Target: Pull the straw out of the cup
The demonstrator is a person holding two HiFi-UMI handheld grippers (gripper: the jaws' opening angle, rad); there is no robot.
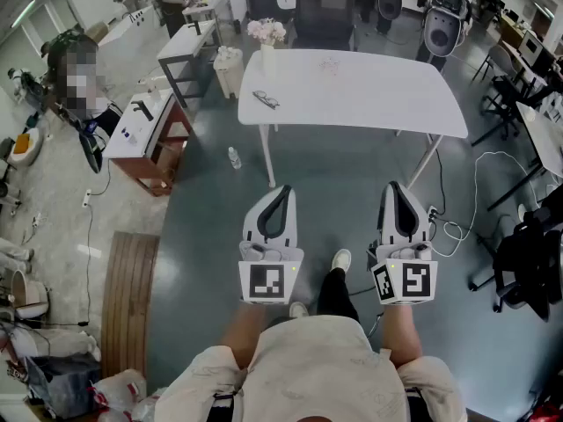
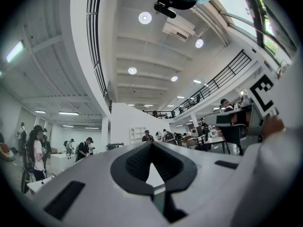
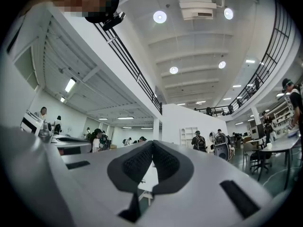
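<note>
Grey-green floor [image 1: 334, 178] lies open between you and the white tabletop [image 1: 387, 104]. That stretch holds only a small bottle [image 1: 234, 157] standing near the tabletop's front left leg and white cables [image 1: 475, 178] trailing by its right legs. The tabletop's near edge runs well ahead of both your claws. Its left corner is rounded, and its right end angles away towards dark chairs. A black office chair [image 1: 323, 11] stands against the far edge.

At your left, a wooden side cabinet [image 1: 141, 143] and a slatted wooden panel [image 1: 127, 297] border the open floor. You hold the left claw [image 1: 282, 190] and the right claw [image 1: 398, 186] side by side in front of your body, apart from each other and pointing towards the tabletop. Their own views show the left claw [image 2: 151, 144] and the right claw [image 3: 152, 144] each with jaw tips pressed together and nothing between them.

On the tabletop, a white vase of pink flowers [image 1: 266, 38] stands at the far left corner, with a pair of glasses [image 1: 266, 100] near the left front edge. A small clear object [image 1: 330, 62] sits towards the far edge, well apart from both claws and too small to make out as cup or straw.
</note>
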